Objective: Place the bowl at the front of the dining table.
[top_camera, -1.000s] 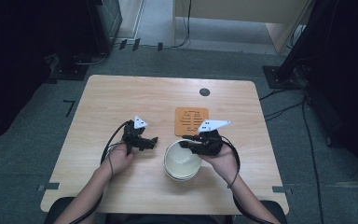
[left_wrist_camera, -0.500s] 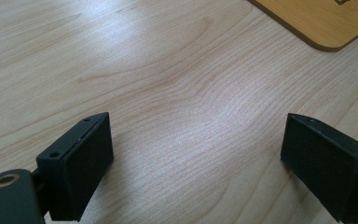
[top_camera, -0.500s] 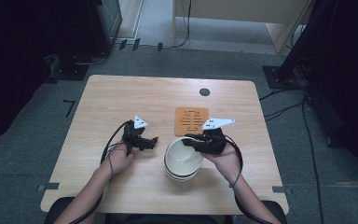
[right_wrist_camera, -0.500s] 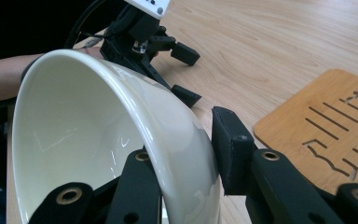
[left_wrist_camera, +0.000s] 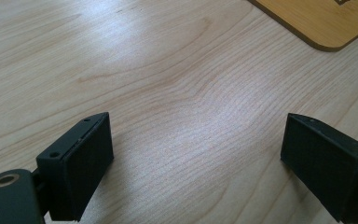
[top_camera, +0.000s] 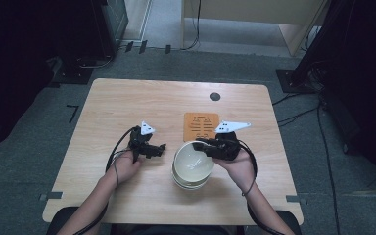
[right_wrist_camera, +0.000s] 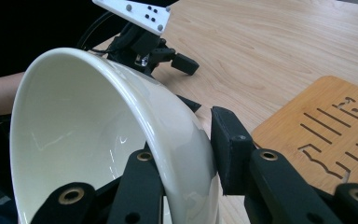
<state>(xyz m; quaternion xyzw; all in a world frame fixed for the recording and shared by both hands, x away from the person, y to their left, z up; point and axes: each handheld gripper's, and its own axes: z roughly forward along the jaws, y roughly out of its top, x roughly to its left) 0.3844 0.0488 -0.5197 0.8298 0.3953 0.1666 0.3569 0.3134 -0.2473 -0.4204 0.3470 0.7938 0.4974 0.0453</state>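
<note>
A stack of white bowls (top_camera: pixel 190 180) stands near the table's front edge. The top bowl (top_camera: pixel 194 161) is tilted and sits a little above the others. My right gripper (top_camera: pixel 200 144) is shut on its far rim. In the right gripper view one jaw is inside the bowl (right_wrist_camera: pixel 98 135) and the other presses its outer wall, with the right gripper (right_wrist_camera: pixel 186 140) clamped across the rim. My left gripper (top_camera: pixel 162 147) rests left of the bowls, open, with bare wood between the jaws of the left gripper (left_wrist_camera: pixel 196 149). The left gripper (right_wrist_camera: pixel 168 53) also shows beyond the bowl.
An orange wooden coaster (top_camera: pixel 201 126) with cut slots lies just behind the bowls; the coaster (right_wrist_camera: pixel 335 126) is right of my right jaw, and a corner of the coaster (left_wrist_camera: pixel 326 18) shows ahead of the left gripper. A dark round grommet (top_camera: pixel 215 96) sits near the table's far edge.
The top bowl has come up slightly off the stack and tipped, with my right gripper shut on it. The left gripper has stayed where it was.
</note>
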